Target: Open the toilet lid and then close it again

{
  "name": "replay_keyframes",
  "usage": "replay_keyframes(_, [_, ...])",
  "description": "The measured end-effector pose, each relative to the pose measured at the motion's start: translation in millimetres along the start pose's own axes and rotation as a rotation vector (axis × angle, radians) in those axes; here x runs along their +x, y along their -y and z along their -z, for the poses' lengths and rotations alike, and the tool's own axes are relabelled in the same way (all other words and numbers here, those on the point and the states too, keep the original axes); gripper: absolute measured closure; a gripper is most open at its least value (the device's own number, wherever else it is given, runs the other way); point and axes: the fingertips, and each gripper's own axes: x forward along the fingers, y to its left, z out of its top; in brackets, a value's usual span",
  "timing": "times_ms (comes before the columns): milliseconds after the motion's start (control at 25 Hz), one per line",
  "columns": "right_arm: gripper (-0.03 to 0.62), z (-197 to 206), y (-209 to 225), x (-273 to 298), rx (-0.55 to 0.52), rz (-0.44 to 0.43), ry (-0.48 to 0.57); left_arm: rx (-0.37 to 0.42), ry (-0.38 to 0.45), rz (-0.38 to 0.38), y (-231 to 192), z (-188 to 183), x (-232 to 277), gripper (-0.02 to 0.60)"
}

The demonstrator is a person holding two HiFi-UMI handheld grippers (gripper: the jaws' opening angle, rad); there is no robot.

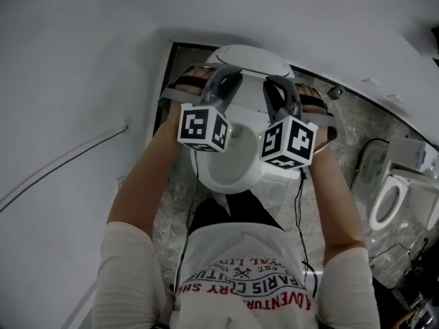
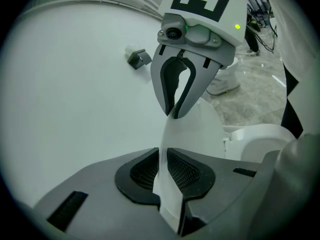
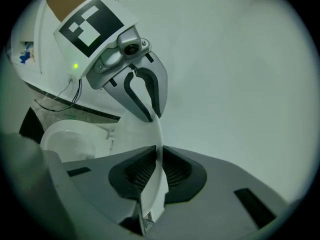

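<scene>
**Two grippers hold a raised toilet lid by its rim**

A pale wall (image 1: 68, 60) fills most of what I see from the head camera, with a strip of marbled floor (image 1: 346, 125) running along its foot. Two toilets stand on that floor. The one I am working at has its toilet bowl (image 1: 230, 173) open straight below me. A second toilet (image 1: 387, 203) stands well off to the right, its seat also uncovered.

The lid (image 2: 192, 129) is up off the bowl, back toward the wall, and is held by its rim at two spots side by side. The person's two forearms (image 1: 140, 184) reach down either side of the bowl. Together with the tools they cover part of its rim from above.

The left gripper (image 3: 154, 115) is pinching the lid's edge, with its pads against both faces. The right gripper (image 2: 175, 113) is pinching the same edge just beside it. In each gripper view the thin white lid runs edge-on from that tool's own jaws to the other tool's, and it screens what lies behind.

Two marker cubes (image 1: 204, 127), one per gripper, sit over the bowl. Black cables (image 1: 300, 204) trail from the grippers down past the person's shirt. One thin wire (image 1: 62, 163) runs along the wall at left, and one small dark fixture (image 2: 138, 58) sticks out of the wall. Two green lights (image 2: 237, 27), one per gripper, are lit.
</scene>
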Motion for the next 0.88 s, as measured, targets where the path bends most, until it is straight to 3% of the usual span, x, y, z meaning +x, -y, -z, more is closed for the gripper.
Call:
replay_keyframes(400, [0.563, 12, 28, 34, 0.008, 0.043, -0.003, -0.050, 0.028, -0.039, -23, 10, 37, 0.526])
replay_keyframes(880, [0.563, 19, 41, 42, 0.051, 0.084, -0.018, -0.056, 0.039, -0.009, -33, 9, 48, 0.525])
